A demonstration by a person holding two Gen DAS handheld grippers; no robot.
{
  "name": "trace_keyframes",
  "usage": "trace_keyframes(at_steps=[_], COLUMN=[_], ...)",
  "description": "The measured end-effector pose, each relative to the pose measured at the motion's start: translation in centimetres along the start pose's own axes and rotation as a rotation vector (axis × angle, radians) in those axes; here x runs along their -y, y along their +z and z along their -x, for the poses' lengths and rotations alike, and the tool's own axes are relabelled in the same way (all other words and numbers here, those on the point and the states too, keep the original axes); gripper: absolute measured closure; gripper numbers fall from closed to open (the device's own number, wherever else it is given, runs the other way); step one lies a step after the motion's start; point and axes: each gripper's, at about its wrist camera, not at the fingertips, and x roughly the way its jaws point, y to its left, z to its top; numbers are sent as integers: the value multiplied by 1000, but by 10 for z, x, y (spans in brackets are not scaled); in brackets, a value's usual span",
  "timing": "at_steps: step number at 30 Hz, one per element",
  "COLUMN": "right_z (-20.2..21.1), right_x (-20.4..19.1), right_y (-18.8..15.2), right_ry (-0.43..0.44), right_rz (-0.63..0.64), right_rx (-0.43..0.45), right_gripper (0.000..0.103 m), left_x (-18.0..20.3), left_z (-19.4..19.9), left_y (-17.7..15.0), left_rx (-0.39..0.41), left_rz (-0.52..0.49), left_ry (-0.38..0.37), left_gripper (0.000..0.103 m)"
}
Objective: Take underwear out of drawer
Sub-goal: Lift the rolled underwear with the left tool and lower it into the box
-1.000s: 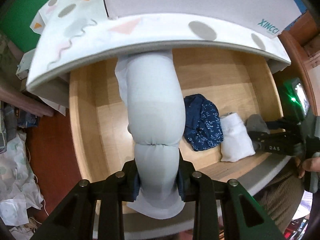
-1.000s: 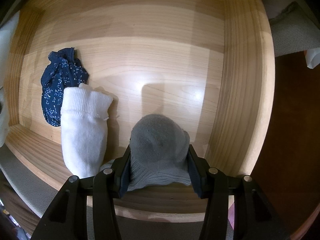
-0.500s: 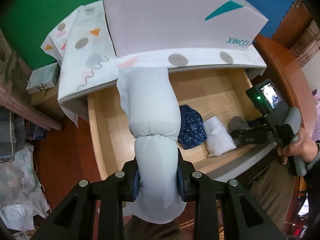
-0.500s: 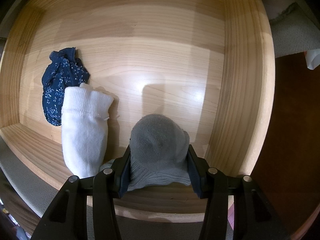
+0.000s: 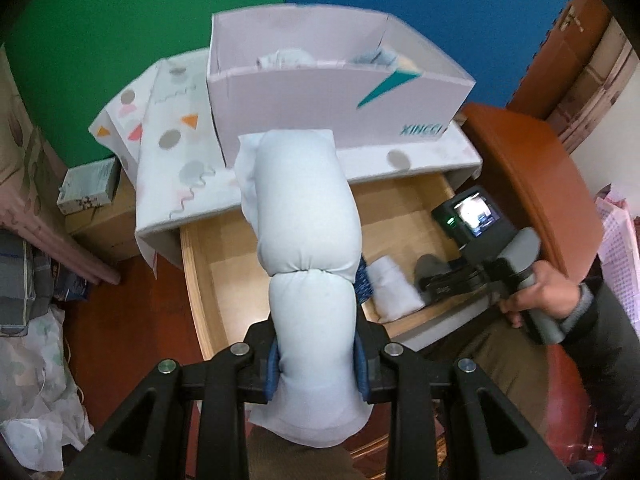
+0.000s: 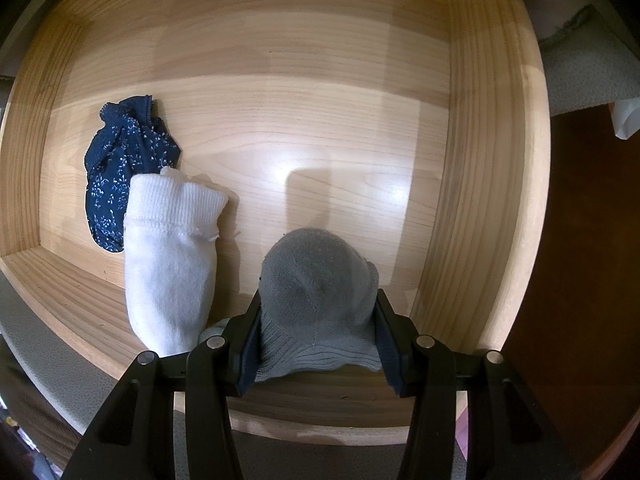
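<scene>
My left gripper [image 5: 316,364] is shut on a pale blue rolled bundle of underwear [image 5: 306,232], held high above the open wooden drawer [image 5: 200,276]. In the drawer lie a dark blue floral piece [image 6: 124,160], a white rolled sock [image 6: 168,260] and a grey rolled piece [image 6: 318,280]. My right gripper [image 6: 318,344] points down into the drawer near its front right corner and is shut on the grey piece, which still rests on the drawer floor. In the left wrist view the right gripper [image 5: 436,286] shows at the drawer's right end, held by a hand [image 5: 548,292].
A white cardboard box [image 5: 328,96] with cloth inside stands on the patterned cabinet top [image 5: 176,148] behind the drawer. A dark red wooden piece [image 5: 528,176] flanks the right. Crumpled paper and boxes [image 5: 36,380] lie on the floor at left.
My left gripper has risen with the pale blue bundle, so the box's inside and the whole cabinet top now show. The right gripper and grey piece have stayed put.
</scene>
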Motion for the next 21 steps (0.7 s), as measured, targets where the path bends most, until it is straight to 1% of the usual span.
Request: trace_keyframes(at_steps=[3, 7, 11, 14, 17, 20, 21], right_z=[0, 0, 0, 1, 1, 1, 1], right_x=[0, 0, 0, 0, 0, -1, -1], right_y=[0, 1, 1, 1, 1, 2, 3], right_ry=[0, 0, 0, 0, 3, 7, 7], right_rz=[0, 0, 0, 1, -1, -2, -2], right_rx=[0, 0, 0, 0, 1, 3, 3], right_gripper=[56, 56, 56, 56, 56, 56, 56], left_x=[0, -2, -3, -3, -1, -2, -3], left_z=[19, 46, 64, 68, 64, 53, 46], left_y=[9, 29, 60, 89, 118, 146, 155], left_rx=[49, 129, 215, 260, 296, 313, 301], left_rz=[1, 13, 18, 27, 12, 9, 8], left_ry=[-3, 0, 58, 95, 135, 161, 160], left_gripper=[74, 74, 74, 74, 74, 74, 74])
